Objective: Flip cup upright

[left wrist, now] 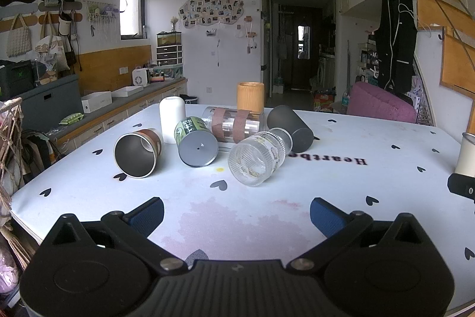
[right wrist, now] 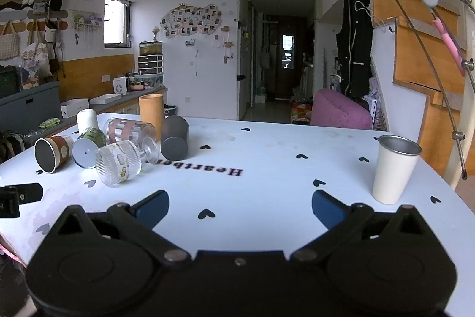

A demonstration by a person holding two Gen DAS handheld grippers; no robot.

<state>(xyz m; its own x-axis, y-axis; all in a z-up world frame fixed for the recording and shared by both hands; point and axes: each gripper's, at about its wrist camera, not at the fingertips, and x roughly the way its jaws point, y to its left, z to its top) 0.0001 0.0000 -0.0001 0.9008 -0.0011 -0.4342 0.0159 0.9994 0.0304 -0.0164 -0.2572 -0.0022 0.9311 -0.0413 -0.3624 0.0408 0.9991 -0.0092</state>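
Several cups lie on their sides on the white heart-print table point(left wrist: 356, 186): a brown-banded steel cup point(left wrist: 138, 152), a green printed cup point(left wrist: 196, 143), a ribbed clear glass point(left wrist: 256, 158), a clear glass with brown bands point(left wrist: 234, 124) and a dark grey cup point(left wrist: 292, 125). My left gripper point(left wrist: 236, 214) is open and empty, in front of the ribbed glass. My right gripper point(right wrist: 240, 207) is open and empty, with a white steel-rimmed cup point(right wrist: 393, 168) standing upright to its right. The cluster shows at left in the right wrist view, with the ribbed glass point(right wrist: 118, 167) nearest.
A wooden cup point(left wrist: 251, 95) and a white cup point(left wrist: 172, 119) stand behind the cluster. The right gripper's finger point(left wrist: 461, 186) and the white cup point(left wrist: 469, 153) show at the left view's right edge. A pink chair point(right wrist: 341, 109) stands beyond the table; a counter point(left wrist: 118, 106) runs along the left.
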